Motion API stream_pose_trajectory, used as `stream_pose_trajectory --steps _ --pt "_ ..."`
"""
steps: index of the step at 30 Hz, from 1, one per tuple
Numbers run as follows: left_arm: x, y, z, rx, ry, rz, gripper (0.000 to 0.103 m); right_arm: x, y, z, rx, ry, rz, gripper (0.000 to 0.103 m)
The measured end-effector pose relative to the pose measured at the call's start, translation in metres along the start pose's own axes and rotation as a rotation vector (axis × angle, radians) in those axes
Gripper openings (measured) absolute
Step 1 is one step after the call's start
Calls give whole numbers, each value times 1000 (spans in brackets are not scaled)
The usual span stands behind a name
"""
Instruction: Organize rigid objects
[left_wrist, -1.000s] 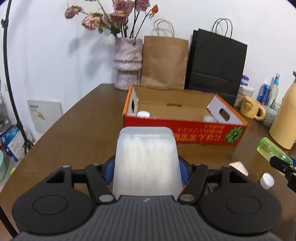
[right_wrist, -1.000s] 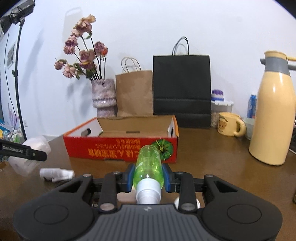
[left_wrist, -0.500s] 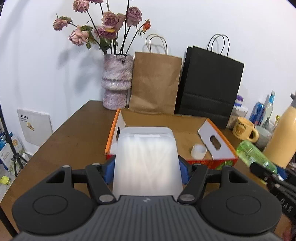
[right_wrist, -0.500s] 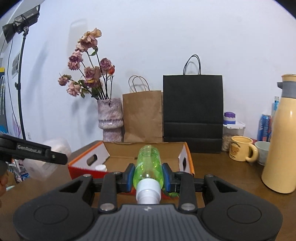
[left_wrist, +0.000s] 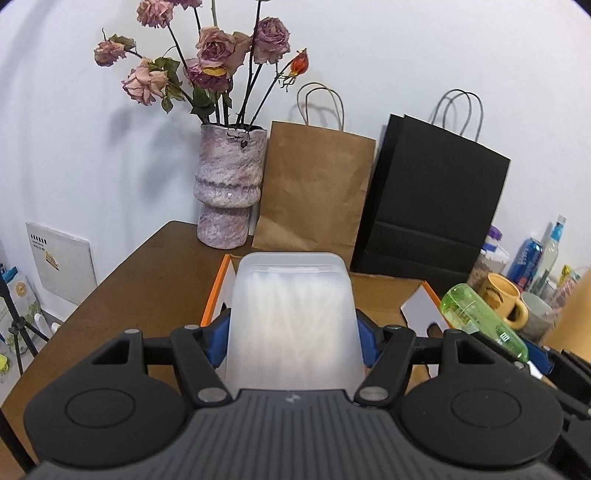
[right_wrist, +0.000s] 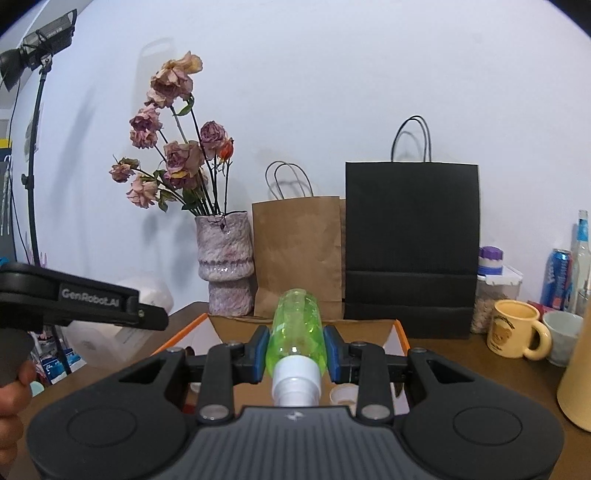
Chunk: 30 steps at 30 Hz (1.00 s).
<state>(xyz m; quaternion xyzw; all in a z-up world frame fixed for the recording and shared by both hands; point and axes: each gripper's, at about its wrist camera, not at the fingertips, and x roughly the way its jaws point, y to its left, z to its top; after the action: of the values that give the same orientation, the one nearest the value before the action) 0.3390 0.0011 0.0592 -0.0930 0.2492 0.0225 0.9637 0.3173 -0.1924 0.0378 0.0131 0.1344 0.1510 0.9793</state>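
Observation:
My left gripper (left_wrist: 291, 332) is shut on a translucent white plastic box (left_wrist: 291, 317) and holds it above the left end of the open orange cardboard box (left_wrist: 417, 295). My right gripper (right_wrist: 295, 350) is shut on a green plastic bottle (right_wrist: 295, 328), white neck toward the camera, above the cardboard box (right_wrist: 399, 332). The bottle also shows in the left wrist view (left_wrist: 480, 321) at the right. The white box and left gripper show in the right wrist view (right_wrist: 110, 332) at the left. A small white cap (right_wrist: 343, 395) lies inside the cardboard box.
A vase of dried roses (left_wrist: 229, 192), a brown paper bag (left_wrist: 314, 192) and a black paper bag (left_wrist: 432, 206) stand behind the box. A yellow mug (right_wrist: 517, 332), cans, bottles and a cream thermos (right_wrist: 576, 376) stand at the right. A light stand (right_wrist: 33, 147) is at the left.
Both grippers have risen and moved forward over the cardboard box, each still holding its object. The box now lies below and close, its front wall out of sight.

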Motion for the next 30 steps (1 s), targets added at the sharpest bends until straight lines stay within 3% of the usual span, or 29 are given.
stream_pose_trajectory --steps 16,30 --pt "79 -4 34 -15 -7 99 67 104 -7 22 12 63 -30 30" --pt "131 20 21 -34 76 158 67 152 -27 -13 62 173 -41 30"
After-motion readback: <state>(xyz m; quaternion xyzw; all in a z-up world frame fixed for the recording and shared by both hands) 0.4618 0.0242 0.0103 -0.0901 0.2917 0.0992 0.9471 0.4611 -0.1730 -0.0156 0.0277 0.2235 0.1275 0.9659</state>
